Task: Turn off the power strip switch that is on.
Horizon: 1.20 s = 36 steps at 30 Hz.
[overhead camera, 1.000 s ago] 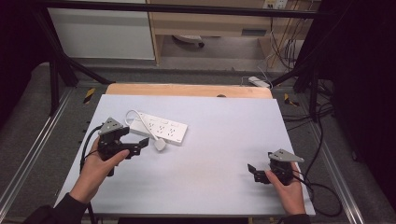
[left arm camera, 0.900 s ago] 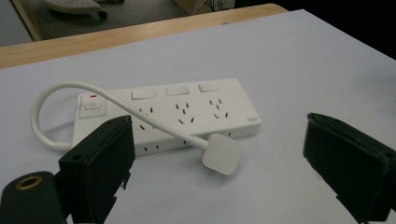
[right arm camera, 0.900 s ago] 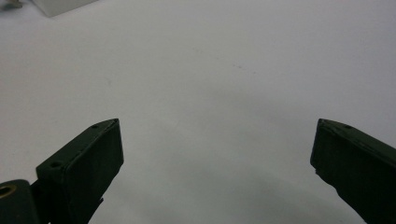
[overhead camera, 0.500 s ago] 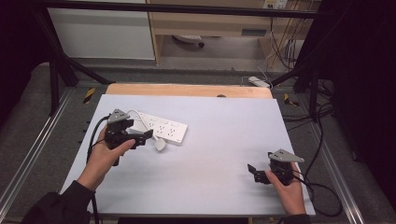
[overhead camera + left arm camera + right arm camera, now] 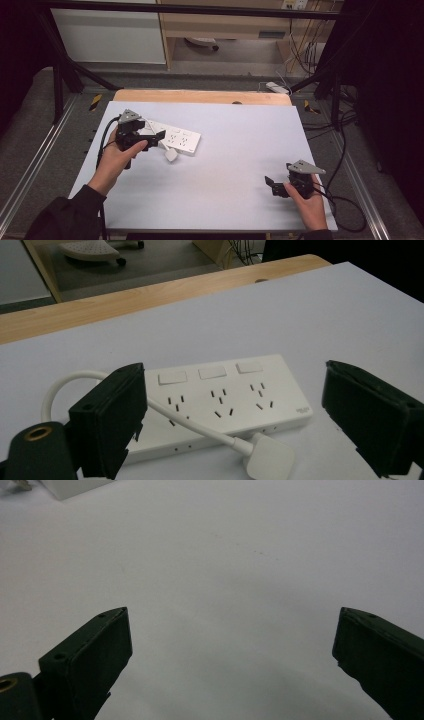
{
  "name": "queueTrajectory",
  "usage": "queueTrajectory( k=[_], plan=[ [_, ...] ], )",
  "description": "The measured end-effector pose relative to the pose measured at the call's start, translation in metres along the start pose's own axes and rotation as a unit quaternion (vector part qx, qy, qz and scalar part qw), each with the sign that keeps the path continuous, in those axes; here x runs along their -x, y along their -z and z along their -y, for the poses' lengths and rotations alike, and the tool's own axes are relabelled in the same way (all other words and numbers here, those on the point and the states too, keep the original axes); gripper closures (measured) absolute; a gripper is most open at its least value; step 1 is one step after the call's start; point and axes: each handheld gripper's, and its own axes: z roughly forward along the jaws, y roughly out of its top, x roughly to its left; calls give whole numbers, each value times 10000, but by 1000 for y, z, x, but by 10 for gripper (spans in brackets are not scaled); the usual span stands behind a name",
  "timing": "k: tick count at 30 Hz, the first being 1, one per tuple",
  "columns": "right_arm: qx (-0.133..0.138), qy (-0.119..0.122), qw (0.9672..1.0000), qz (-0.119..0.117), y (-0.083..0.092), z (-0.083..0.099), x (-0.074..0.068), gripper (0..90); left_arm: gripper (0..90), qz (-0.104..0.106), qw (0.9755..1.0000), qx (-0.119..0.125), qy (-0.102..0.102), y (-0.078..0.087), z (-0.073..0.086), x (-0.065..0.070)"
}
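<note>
the left gripper (image 5: 150, 137) hides the power strip's (image 5: 177, 141) left end in the high view. the strip is white, with three switches and three sockets, lying flat at the table's (image 5: 240, 150) far left, its plug (image 5: 270, 460) just near it. the left gripper's jaws stand wide apart above it; the right gripper (image 5: 274, 186), near right, also gapes.

My left gripper (image 5: 150, 138) is black with a grey plate, and so is my right gripper (image 5: 278, 184). The strip (image 5: 220, 402) is white with dark slots, its cable (image 5: 75, 380) and plug (image 5: 269, 460) white too. The table (image 5: 240, 150) is pale grey-white with a light wood edge (image 5: 200, 96). My sleeves (image 5: 65, 215) are black.
</note>
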Motion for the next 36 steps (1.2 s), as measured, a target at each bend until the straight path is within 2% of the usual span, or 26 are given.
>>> queueTrajectory(
  k=[16,36],
  plan=[
    [20,-6,10000,-22,0,0,0,30,128,-94,9999,66,-24,-25,-6,0],
    [17,10,10000,-24,0,0,0,30,137,-188,9996,167,-83,-45,-11,2]
  ],
)
